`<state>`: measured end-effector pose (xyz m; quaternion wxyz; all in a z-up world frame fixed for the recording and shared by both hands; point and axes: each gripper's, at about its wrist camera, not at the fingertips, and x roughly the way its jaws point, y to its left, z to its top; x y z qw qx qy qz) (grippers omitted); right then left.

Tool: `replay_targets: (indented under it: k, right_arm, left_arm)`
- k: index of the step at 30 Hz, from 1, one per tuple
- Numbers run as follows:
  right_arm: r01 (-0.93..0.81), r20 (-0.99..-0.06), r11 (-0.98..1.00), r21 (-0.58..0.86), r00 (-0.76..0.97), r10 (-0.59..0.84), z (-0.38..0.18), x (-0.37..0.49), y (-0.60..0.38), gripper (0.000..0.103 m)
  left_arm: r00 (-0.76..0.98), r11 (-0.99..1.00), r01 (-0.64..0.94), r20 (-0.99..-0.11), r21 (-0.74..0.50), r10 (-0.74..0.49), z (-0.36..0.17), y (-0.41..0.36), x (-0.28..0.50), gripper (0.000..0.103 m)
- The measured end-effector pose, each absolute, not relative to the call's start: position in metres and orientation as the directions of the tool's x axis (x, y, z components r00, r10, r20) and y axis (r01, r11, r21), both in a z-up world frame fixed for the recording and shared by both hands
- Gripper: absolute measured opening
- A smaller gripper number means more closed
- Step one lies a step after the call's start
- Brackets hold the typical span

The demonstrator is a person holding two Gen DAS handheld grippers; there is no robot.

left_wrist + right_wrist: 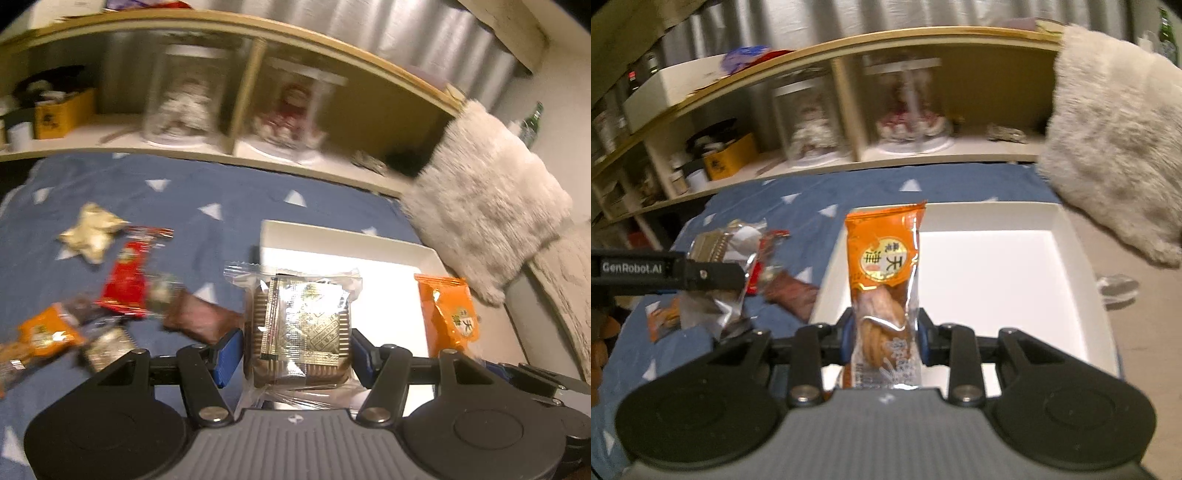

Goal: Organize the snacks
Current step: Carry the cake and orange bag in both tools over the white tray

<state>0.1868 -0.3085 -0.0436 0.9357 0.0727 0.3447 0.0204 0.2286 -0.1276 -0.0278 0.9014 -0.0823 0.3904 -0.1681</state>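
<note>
Left tongs [295, 354] grip square biscuit pack [299, 325]; right tongs [885, 334] pinch orange snack packet [882, 280], both angled down toward white tray [1082, 295].

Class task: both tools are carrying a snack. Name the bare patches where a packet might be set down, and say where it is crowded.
The white tray is bare inside, walled all round. The blue sheet is free between the shelf and tray. Crowded: the loose packets left of the tray. The left tool holds a square cake, the right tool an orange packet.
</note>
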Motion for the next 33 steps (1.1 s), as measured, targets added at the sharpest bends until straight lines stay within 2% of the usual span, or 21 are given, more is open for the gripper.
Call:
replay_targets:
  k: [7, 16, 29, 31, 33]
  right_arm:
    - [0.085, -0.671, 0.982, 0.168, 0.739, 0.051, -0.060, 0.198, -0.341, 0.038]
    - [0.137, -0.722, 0.975, 0.173, 0.692, 0.031, -0.084, 0.220, -0.364, 0.038]
    - [0.178, -0.781, 0.970, 0.163, 0.625, 0.016, -0.110, 0.253, -0.378, 0.038]
    - [0.185, -0.782, 0.969, 0.166, 0.623, 0.015, -0.112, 0.256, -0.380, 0.038]
    - [0.177, -0.777, 0.969, 0.169, 0.629, 0.021, -0.112, 0.257, -0.382, 0.043]
  left_arm:
    - [0.570, 0.911, 0.278, -0.711, -0.304, -0.411, -0.058, -0.164, 0.249, 0.062]
    - [0.497, 0.908, 0.236, -0.760, -0.345, -0.418, -0.094, -0.173, 0.268, 0.062]
    - [0.472, 0.927, 0.239, -0.799, -0.289, -0.371, -0.110, -0.178, 0.273, 0.062]
    - [0.482, 0.926, 0.249, -0.793, -0.284, -0.373, -0.109, -0.179, 0.273, 0.065]
    - [0.495, 0.927, 0.264, -0.787, -0.268, -0.368, -0.106, -0.181, 0.271, 0.080]
